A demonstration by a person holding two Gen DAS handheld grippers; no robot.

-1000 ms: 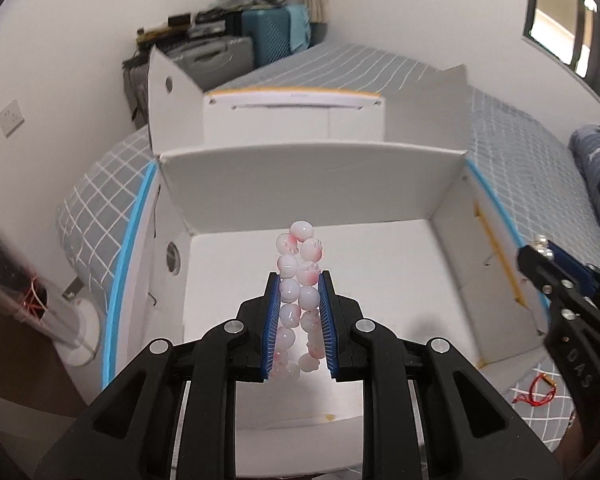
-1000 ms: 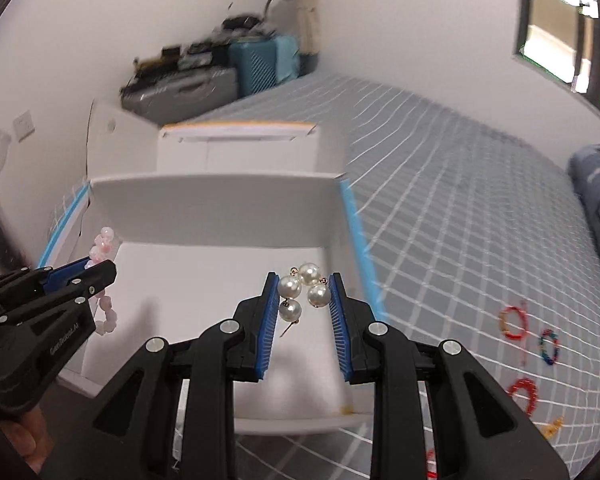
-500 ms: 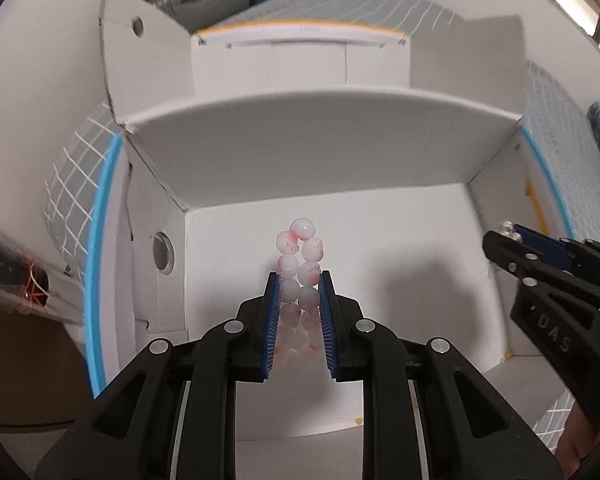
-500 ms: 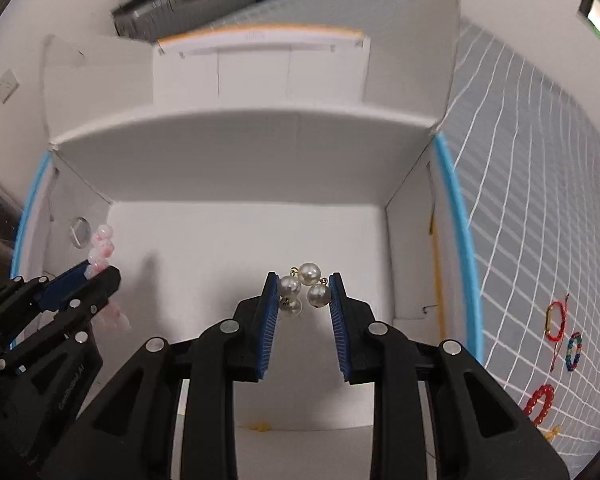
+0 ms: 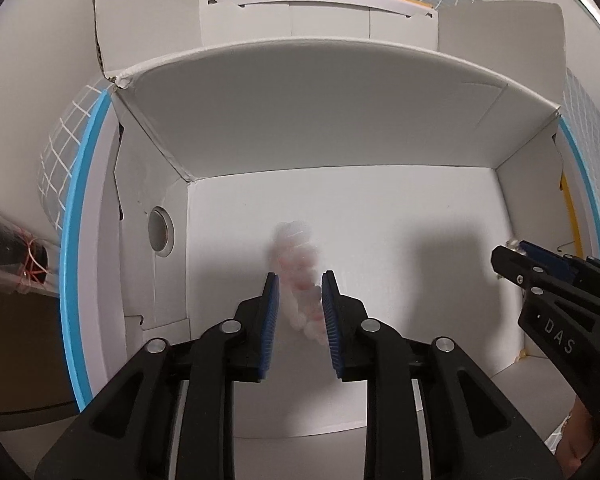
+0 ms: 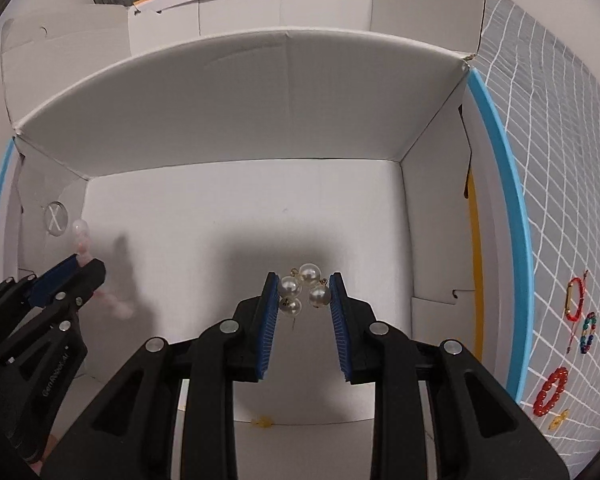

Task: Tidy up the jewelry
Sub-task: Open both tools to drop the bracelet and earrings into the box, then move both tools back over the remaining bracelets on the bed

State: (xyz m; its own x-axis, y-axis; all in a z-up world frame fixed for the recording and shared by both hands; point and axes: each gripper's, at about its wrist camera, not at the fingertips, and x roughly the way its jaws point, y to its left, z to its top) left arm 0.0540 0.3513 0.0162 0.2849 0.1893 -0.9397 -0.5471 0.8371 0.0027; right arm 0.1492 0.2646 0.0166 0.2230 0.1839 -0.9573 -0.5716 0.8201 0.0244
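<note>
I look down into a white cardboard box (image 5: 340, 128) with its flaps folded back, sitting on a grey checked bedspread (image 6: 560, 168); both tools hang inside it, pointing steeply at the floor of the box.

My left gripper (image 5: 299, 312) fills the lower half of its view; its jaws are opening, and the pink bead bracelet (image 5: 300, 280) sits blurred between the blue pads, running from the gap up toward 12 o'clock; I see no pad pressing on it.

My right gripper (image 6: 305, 308) is clenched on a cluster of pearl earrings (image 6: 302, 290), the pearls wedged between its pads at the tips.

Outside the box at 3 to 4 o'clock in the right view lie a red bracelet (image 6: 551, 391), a red cord bracelet (image 6: 575, 298) and a multicoloured bead bracelet (image 6: 588, 332).
</note>
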